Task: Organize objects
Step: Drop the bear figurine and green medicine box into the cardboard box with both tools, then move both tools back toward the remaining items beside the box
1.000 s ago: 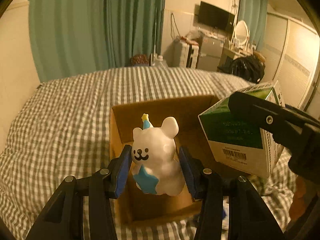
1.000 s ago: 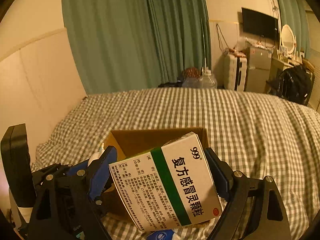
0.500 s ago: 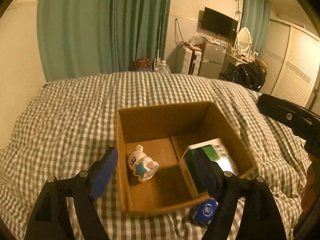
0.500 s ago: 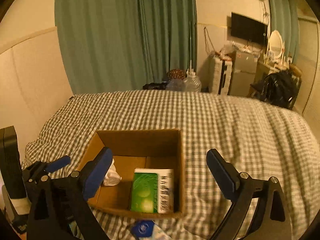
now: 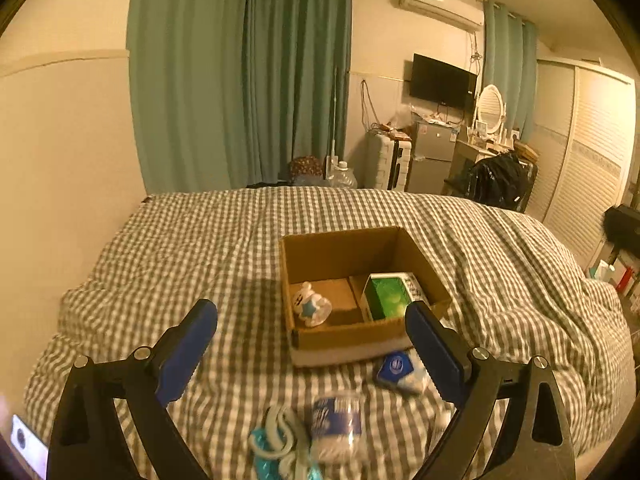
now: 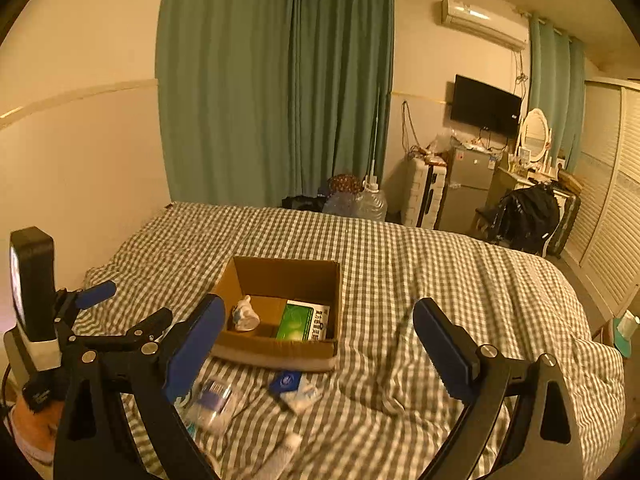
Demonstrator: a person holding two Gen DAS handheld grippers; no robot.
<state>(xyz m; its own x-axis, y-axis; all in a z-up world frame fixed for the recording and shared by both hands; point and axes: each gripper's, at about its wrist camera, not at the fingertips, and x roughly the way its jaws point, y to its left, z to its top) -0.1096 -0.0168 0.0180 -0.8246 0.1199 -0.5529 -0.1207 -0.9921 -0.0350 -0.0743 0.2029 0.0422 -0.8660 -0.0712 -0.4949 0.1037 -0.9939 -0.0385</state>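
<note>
Your left gripper (image 5: 312,332) has its jaws spread wide with nothing between them, held above the checked bed (image 5: 200,248), and your right gripper (image 6: 320,332) is just as wide apart and empty. The cardboard box (image 5: 352,338) sits on the bed ahead of you, open at the top. Inside, the white bear (image 5: 311,309) lies tipped over in the left part, its blue star facing you in the left wrist view and its head toward the far wall of the box. The green carton (image 5: 390,296) lies flat in the right part, its long axis running from the near wall toward the far wall; along its white side you can see dark Chinese print in the right wrist view, too small to read. In front of the box, on the bed, lie a blue-and-white packet (image 5: 400,368), a small clear bottle (image 5: 336,424) with a blue label whose writing is blurred, and a teal-and-white item (image 5: 280,440) at the near edge.
</note>
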